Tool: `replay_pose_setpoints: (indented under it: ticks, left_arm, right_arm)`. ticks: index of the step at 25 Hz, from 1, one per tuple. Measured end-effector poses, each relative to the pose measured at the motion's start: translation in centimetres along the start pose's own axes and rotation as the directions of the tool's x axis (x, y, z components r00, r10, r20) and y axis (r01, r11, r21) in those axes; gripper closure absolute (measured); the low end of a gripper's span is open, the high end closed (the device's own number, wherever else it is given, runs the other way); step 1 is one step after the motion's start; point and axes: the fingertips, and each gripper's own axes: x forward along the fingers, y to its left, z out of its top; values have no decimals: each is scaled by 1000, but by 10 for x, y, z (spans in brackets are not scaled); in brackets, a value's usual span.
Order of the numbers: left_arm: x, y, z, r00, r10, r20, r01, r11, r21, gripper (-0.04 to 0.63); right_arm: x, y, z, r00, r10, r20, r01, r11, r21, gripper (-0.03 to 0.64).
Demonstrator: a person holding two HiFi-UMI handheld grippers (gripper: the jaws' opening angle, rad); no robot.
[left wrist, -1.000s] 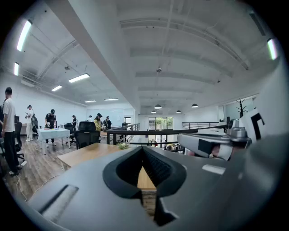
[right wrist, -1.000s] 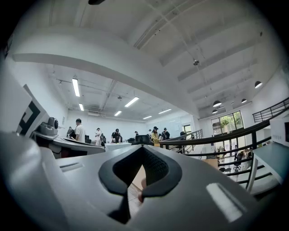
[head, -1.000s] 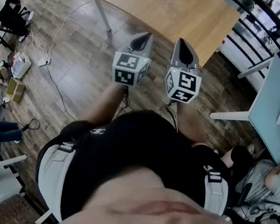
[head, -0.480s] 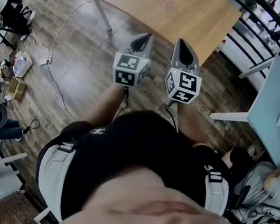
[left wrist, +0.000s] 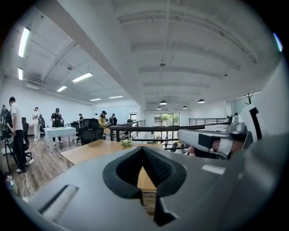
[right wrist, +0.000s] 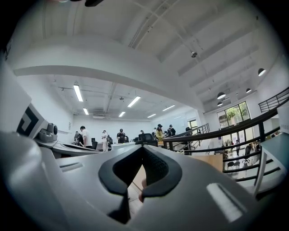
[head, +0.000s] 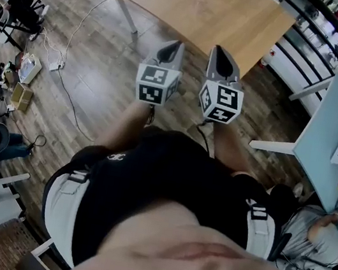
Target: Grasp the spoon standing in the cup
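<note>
No cup or spoon shows in any view. My left gripper (head: pixel 171 47) and right gripper (head: pixel 223 54) are held side by side in front of the person's chest, above the wooden floor. Both point toward a light wooden table (head: pixel 204 8) a short way ahead. In the left gripper view the left gripper (left wrist: pixel 143 149) has its jaws meeting at the tips with nothing between them. The right gripper (right wrist: pixel 143 149) looks the same in its own view. A small green plant (left wrist: pixel 125 142) stands on the table's far part.
Cables and a power strip (head: pixel 56 67) lie on the floor at left, near chairs and boxes. A pale desk with a monitor (head: pixel 333 121) stands at right, with a seated person (head: pixel 327 230) below it. A black railing (head: pixel 324 26) runs behind the table. Several people (left wrist: pixel 16 131) stand far off.
The floor and furniture have slid a little in the head view as the person moves. Both grippers keep the same pose and stay shut.
</note>
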Motion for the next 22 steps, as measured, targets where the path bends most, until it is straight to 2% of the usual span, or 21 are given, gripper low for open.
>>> replay_pose_setpoints:
  ticks: [9,17,22]
  left_arm:
    - [27,-1,-10,1000,-25,-19,25,1000,5,583]
    - [68,28,0,997,-78,9,78,997,-9,583]
    - [92,68,18,995,-97,26,97,995,-13,583]
  right_arm:
    - [17,-19,-14,1000,-24,-17,24,1000,13,617]
    - [63,-23,-8,998,-64,-9,64,997,-38,618]
    - [109,-10,3,996,-84,-4,83,994,-64,618]
